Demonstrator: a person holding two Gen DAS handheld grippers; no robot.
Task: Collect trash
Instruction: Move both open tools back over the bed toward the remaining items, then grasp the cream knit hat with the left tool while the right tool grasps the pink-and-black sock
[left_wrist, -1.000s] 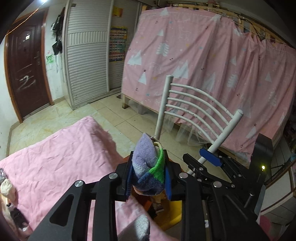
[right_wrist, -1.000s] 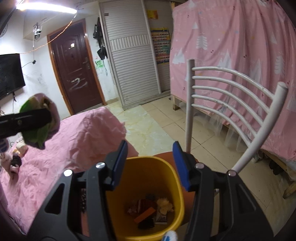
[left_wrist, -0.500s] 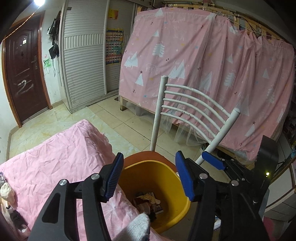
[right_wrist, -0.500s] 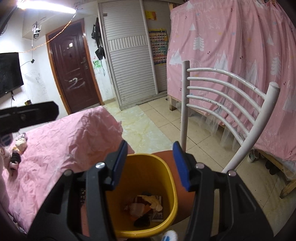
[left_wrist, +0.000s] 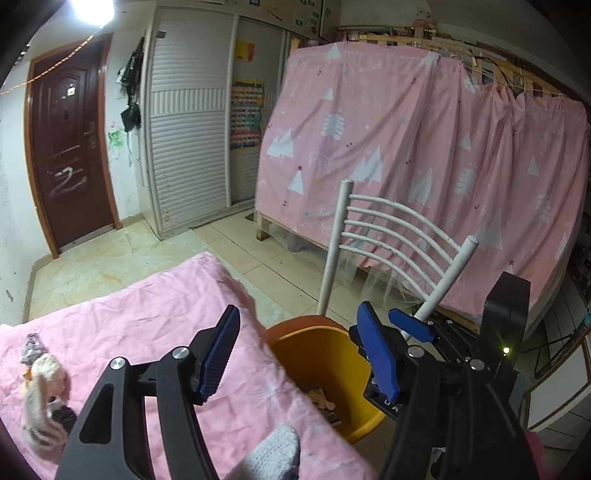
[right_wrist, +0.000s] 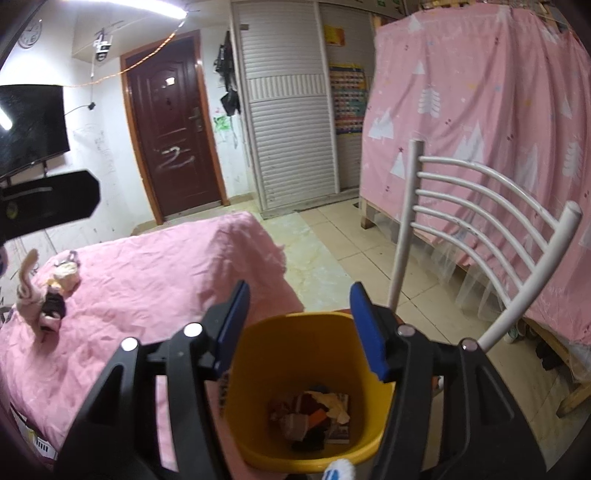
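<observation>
Left tongs with jaws opening, blue pads spread, nothing between them; poised above the edge of the pink sheet and the near rim of the yellow bin. Right tongs likewise opening and empty, poised straight over the mouth of the same yellow bin.

At the bottom of the bin, a jumble of trash: dark red and brown cloth scraps, an orange piece, a pale crumpled bit, a flat printed card against the right wall. From the left view, only a sliver of that trash, pale and crumpled, behind the sheet's edge.

Beside the bin, a bed or bench under the wrinkled pink sheet; hard to tell which. On its far left, well apart from the bin, more leftovers: a pale sock-like piece, a cream wad, a dark scrap, close together. Same cluster at the lower left of the left view.

Behind the bin, a white metal chair back with 5 curved rails. Beyond it, a pink curtain printed with white trees. Farther off, a dark red door, a white slatted wardrobe and a black screen on the wall. At the bottom edge of the left view, a grey knitted glove fingertip.
</observation>
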